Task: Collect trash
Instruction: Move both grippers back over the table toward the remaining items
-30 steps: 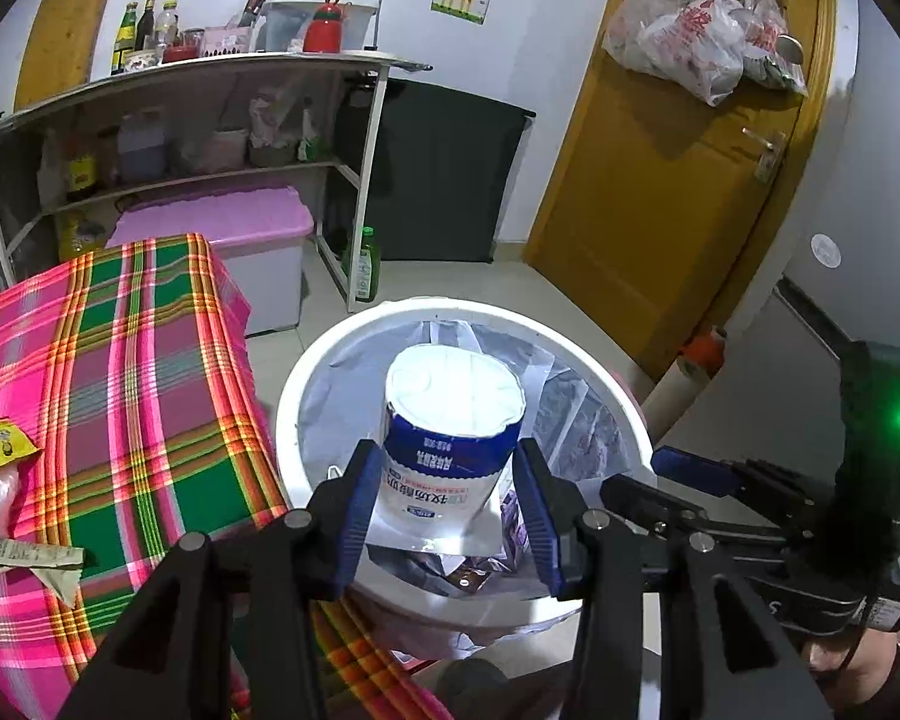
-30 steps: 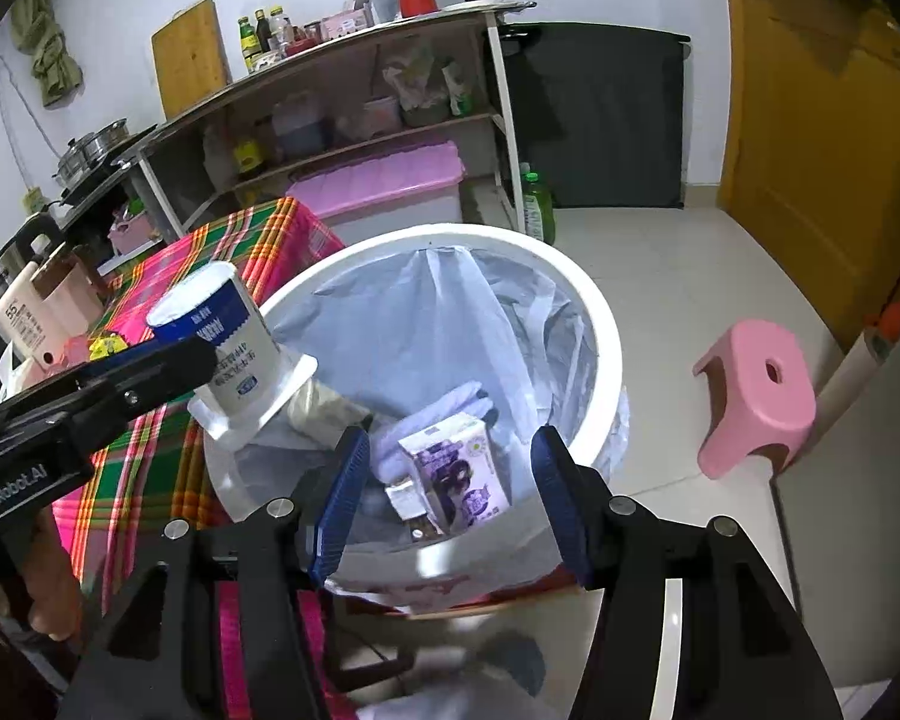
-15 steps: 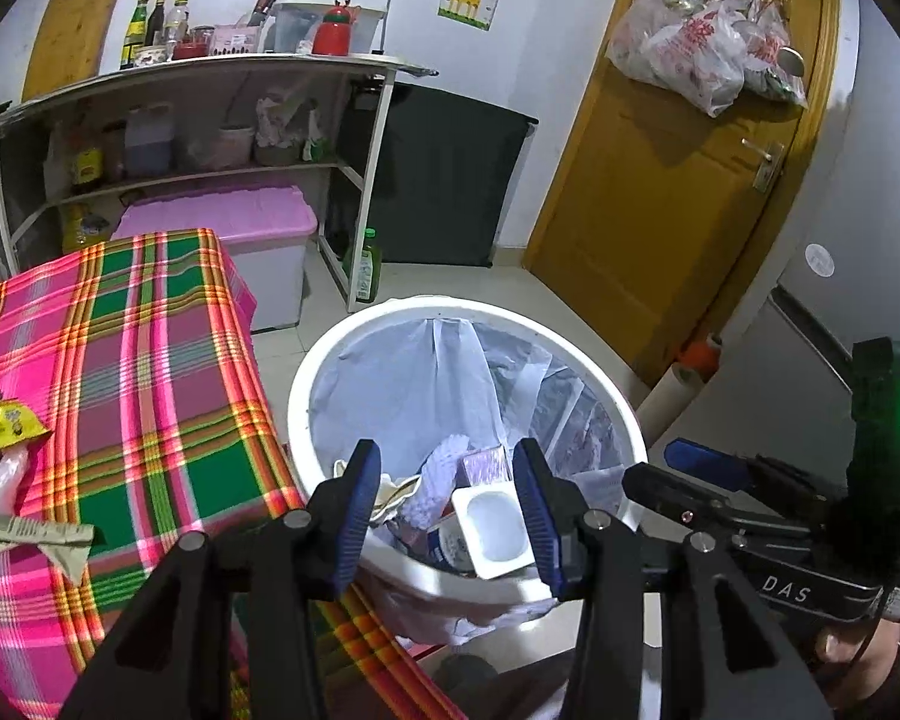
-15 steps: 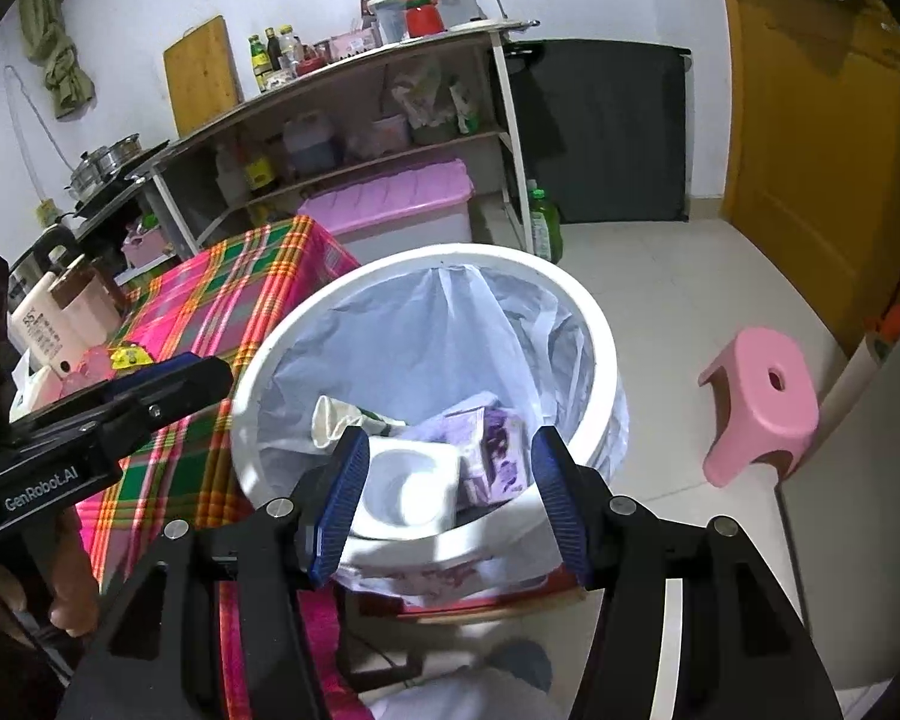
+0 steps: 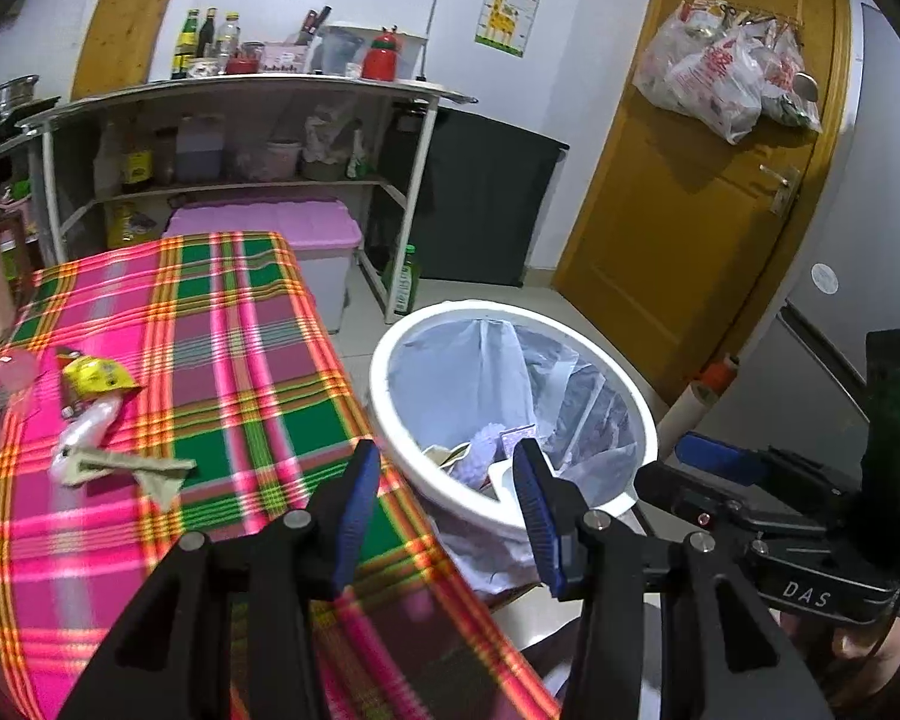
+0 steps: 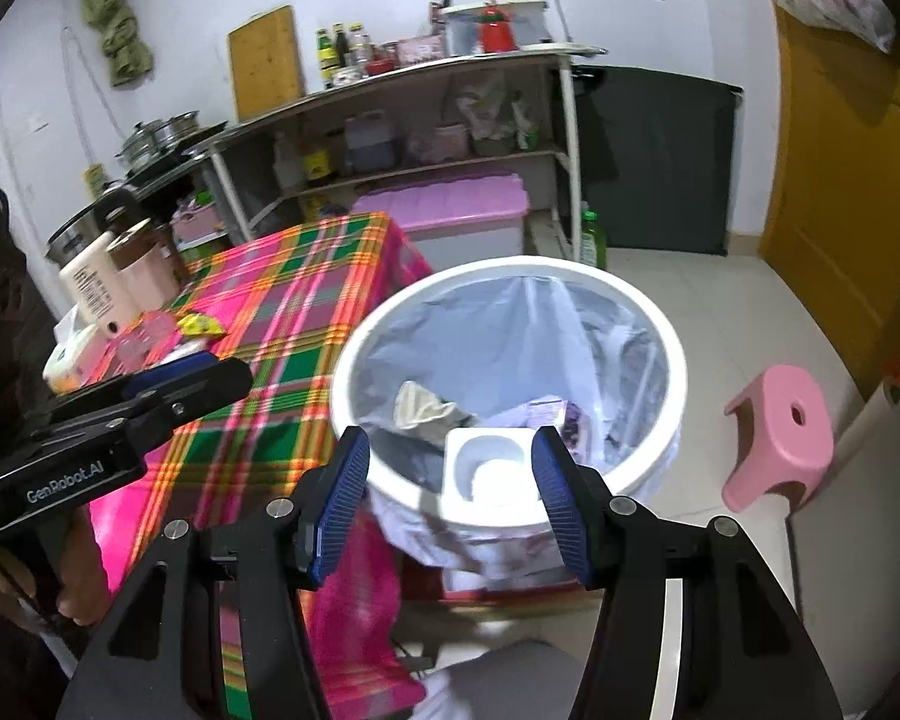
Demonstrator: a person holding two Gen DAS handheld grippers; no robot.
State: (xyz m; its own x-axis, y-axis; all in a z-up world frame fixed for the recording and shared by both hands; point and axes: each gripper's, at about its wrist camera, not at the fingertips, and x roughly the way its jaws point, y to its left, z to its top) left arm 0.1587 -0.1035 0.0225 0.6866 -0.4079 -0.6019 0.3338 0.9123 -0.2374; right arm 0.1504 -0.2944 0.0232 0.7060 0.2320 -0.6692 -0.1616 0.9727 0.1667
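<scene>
Dropped a second earlier from the left gripper (image 5: 444, 474), the blue-and-white plastic cup (image 6: 491, 468) lay upside down in the white round bag-lined bin (image 6: 678, 360). Both it and the right gripper (image 6: 450, 480) stood wide and empty, pulled back toward the yellow crumpled wrapper (image 5: 93, 373) on the pink-green plaid tablecloth (image 5: 222, 360), likely next.

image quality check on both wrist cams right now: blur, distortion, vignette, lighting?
Left wrist: strong fisheye bend, black corner vignette; tablecloth smeared by motion blur near the bottom edge, left tool sharp, door evenly lit. Right wrist: same barrel warp and dark corners; bin rim and cloth edge soft, right tool crisp, no harsh glare, pink stool clear.
</scene>
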